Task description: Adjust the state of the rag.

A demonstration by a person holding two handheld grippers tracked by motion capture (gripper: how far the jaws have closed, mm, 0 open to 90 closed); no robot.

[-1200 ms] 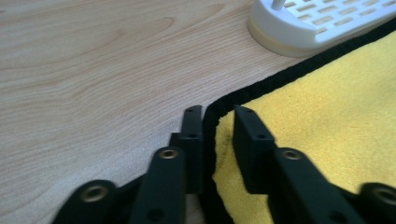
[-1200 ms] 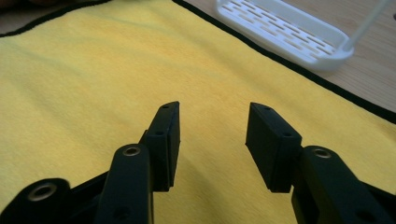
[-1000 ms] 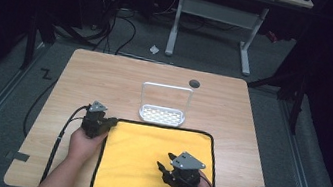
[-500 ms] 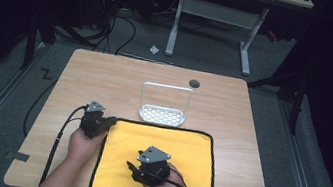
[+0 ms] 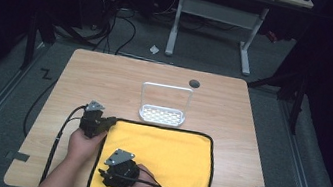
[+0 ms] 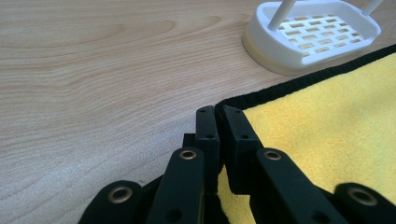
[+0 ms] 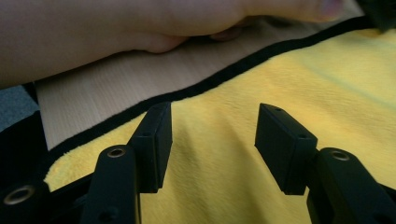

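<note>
at the table's front edge a yellow cloth lies flat; the left gripper pinches its far-left corner, while the right gripper, jaws just spreading wide, hovers over its left edge near the front, holding nothing.

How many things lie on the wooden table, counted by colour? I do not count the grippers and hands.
Yellow: 1, the yellow microfibre cloth with black edging
White: 1, the white slotted plastic soap dish with a hoop handle
Dark: 1, the small dark round spot on the tabletop
Total: 3
</note>
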